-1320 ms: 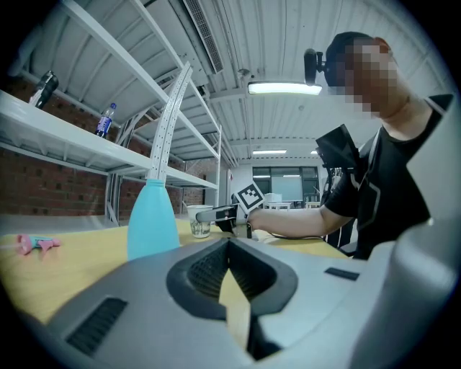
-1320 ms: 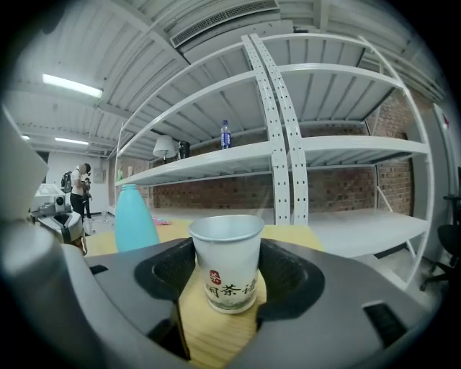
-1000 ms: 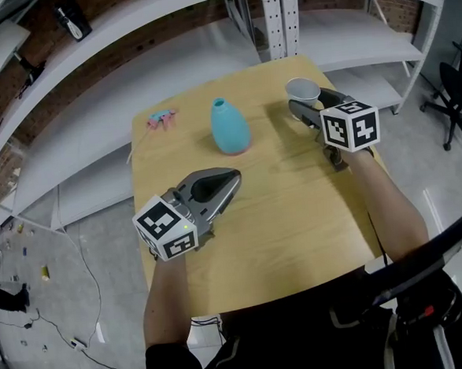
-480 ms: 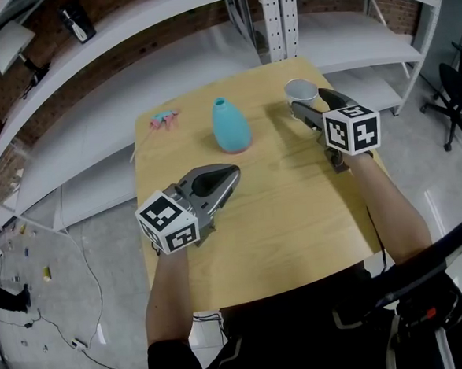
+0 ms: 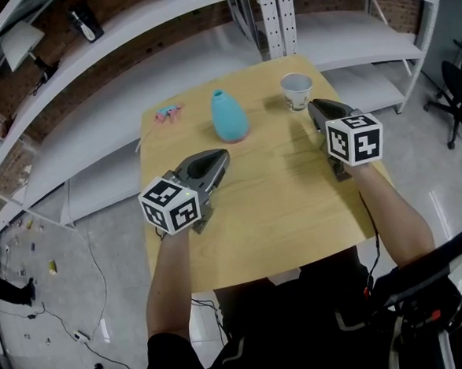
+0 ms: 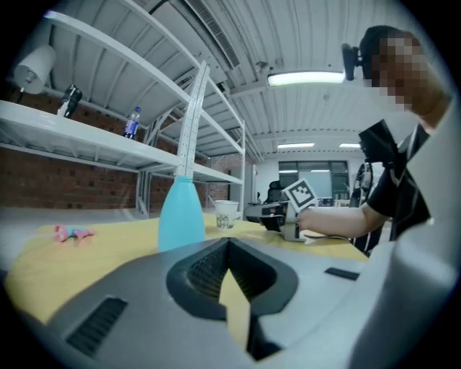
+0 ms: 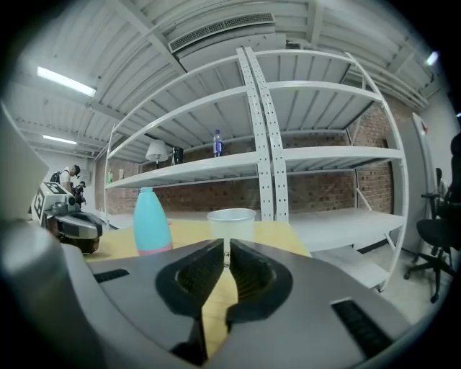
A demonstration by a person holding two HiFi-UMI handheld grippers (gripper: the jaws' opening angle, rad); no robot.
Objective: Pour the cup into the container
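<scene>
We see the right tongs [image 5: 314,104], just clenched empty, drawn back from the cup [image 5: 296,91] at the worktop's [image 5: 280,208] far right corner, so pouring seems over; the left tongs [image 5: 222,153] are clenched empty too.

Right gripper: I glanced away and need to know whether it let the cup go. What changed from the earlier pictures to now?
The right gripper has drawn back from the cup toward the person. Its jaws, spread round the cup before, have just been closing and are nearly together now, with nothing between them. The cup stands free and upright. The blue container and the shut left gripper stayed roughly in place.
</scene>
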